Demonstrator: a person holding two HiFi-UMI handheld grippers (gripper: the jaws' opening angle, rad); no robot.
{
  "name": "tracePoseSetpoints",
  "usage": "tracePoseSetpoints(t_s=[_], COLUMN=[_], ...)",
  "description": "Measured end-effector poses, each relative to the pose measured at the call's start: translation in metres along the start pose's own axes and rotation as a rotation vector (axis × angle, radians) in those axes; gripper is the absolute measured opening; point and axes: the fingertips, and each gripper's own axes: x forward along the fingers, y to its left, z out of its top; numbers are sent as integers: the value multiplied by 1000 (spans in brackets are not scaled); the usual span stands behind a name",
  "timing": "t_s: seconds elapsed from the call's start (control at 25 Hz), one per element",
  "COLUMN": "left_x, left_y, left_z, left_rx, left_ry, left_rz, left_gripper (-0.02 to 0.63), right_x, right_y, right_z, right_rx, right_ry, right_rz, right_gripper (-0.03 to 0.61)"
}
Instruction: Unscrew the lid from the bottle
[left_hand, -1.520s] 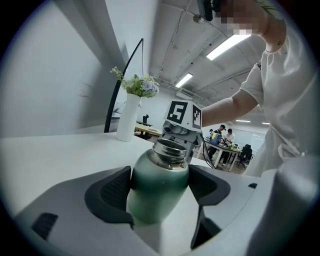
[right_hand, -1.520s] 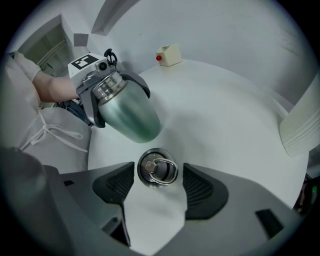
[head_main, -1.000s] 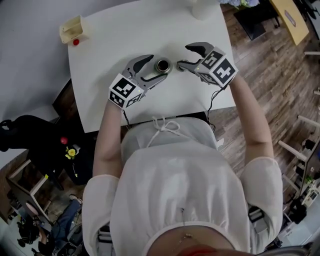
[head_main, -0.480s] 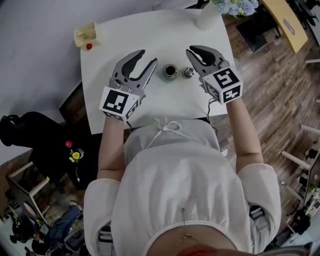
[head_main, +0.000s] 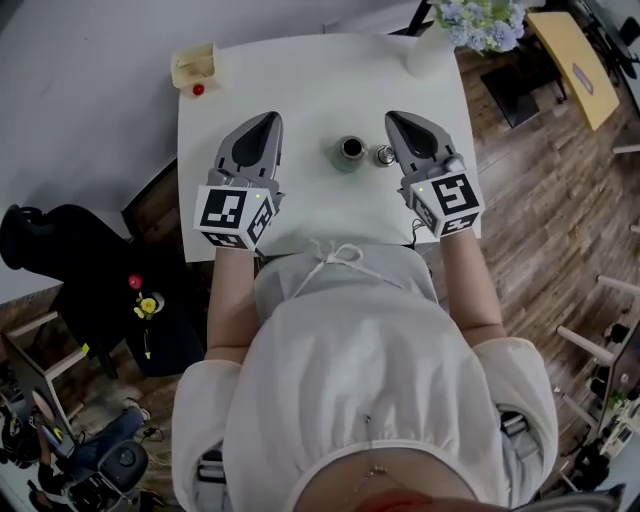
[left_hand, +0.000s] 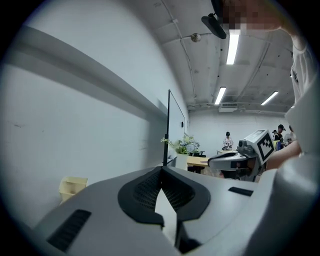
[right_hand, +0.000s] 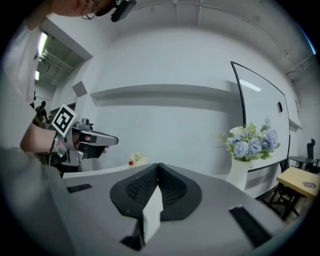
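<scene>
In the head view, the open bottle (head_main: 350, 150) stands upright near the middle of the white table (head_main: 300, 70). Its lid (head_main: 384, 155) lies off it on the table, just to the right. The left gripper (head_main: 266, 118) is held over the table's left part and the right gripper (head_main: 394, 117) over its right part, with bottle and lid between them. A yellow box (head_main: 194, 65) and a red ball (head_main: 198, 89) sit at the table's far left corner, and a vase of flowers (head_main: 425, 50) at its far right corner. In the left gripper view, the jaws have just been closing and now meet tip to tip, with nothing between them. In the right gripper view, those jaws have likewise just been closing and are pressed together, empty.
</scene>
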Motion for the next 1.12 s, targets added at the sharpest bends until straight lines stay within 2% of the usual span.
tracePoseSetpoints(t_s=[0.12,0.52,1.12], left_x=[-3,-2,7], left_y=[-1,-3,0], left_z=[-1,-3,-21], left_rx=[14,37,5], left_ry=[19,48,108], left_rz=[-3,-23,-14], left_gripper=[20,20,20], right_x=[2,2,0], right_y=[4,0,3], right_z=[7,8,-5], right_rx=[-11,28,51], right_ry=[-11,-44,-25], right_rz=[30,9,22], right_gripper=[5,3,2])
